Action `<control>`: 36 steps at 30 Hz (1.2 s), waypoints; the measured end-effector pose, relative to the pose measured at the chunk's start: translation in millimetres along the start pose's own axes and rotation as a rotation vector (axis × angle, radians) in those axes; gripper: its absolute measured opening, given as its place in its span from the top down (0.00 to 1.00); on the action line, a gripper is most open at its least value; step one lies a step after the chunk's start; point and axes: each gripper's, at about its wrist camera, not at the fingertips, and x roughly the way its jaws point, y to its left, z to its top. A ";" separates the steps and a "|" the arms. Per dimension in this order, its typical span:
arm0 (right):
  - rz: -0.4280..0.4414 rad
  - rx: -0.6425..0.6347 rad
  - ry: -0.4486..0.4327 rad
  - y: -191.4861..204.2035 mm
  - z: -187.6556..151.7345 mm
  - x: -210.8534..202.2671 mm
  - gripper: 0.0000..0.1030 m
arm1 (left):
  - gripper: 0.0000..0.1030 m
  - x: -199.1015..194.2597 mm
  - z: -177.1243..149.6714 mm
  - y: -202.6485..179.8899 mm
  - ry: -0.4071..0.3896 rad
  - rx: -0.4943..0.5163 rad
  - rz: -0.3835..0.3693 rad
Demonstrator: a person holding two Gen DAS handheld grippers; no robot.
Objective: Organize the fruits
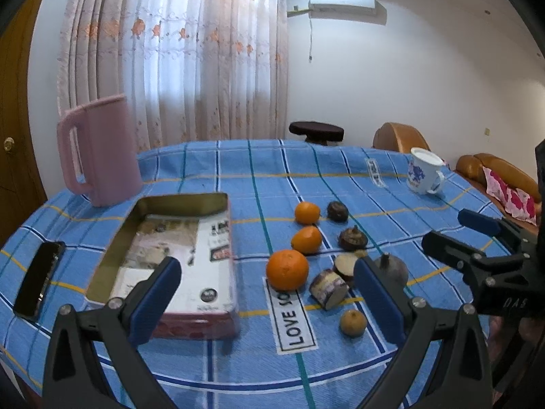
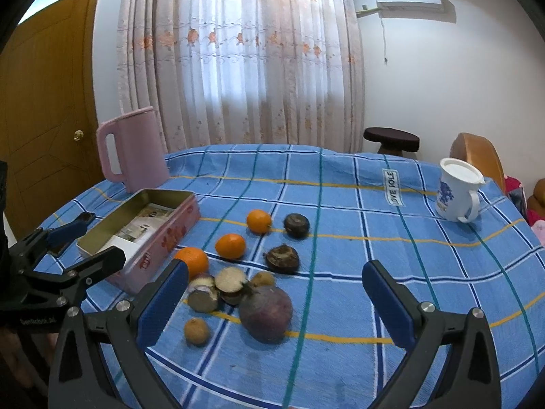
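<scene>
Only the left wrist view catches the black phone (image 1: 39, 279) lying left of the open pink metal tin (image 1: 177, 255). A tall pink plastic jug (image 2: 131, 150) and white floral mug (image 2: 456, 191) stand further back on the blue checked tablecloth (image 2: 340, 204). Three round oranges (image 1: 287, 269) line up beside dark purple, partly cut fruits (image 2: 265, 312). Left gripper (image 1: 269, 293) and right gripper (image 2: 276, 296) both hover spread wide, holding nothing.

Open cloth to the right, clutter to the left

Tabletop (image 2: 425, 272) lies bare toward the mug (image 2: 458, 191) (far corner); fruit cluster (image 2: 238, 272) and tin (image 2: 143, 231) crowd the left.
</scene>
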 end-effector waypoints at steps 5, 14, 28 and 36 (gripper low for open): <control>-0.023 0.019 0.024 -16.8 -13.2 5.0 0.01 | 0.00 16.5 -14.3 -16.3 0.059 0.010 -0.059; 0.001 0.065 0.057 -34.1 -27.8 15.1 0.02 | 0.19 46.9 -35.8 -48.1 0.198 0.051 -0.168; 0.060 0.007 0.116 -13.9 -26.7 39.0 0.17 | 0.73 56.7 -43.6 -50.5 0.272 0.053 -0.295; 0.094 -0.011 0.200 -5.6 -26.1 62.6 0.34 | 0.73 38.8 -30.0 -35.6 0.158 0.074 -0.215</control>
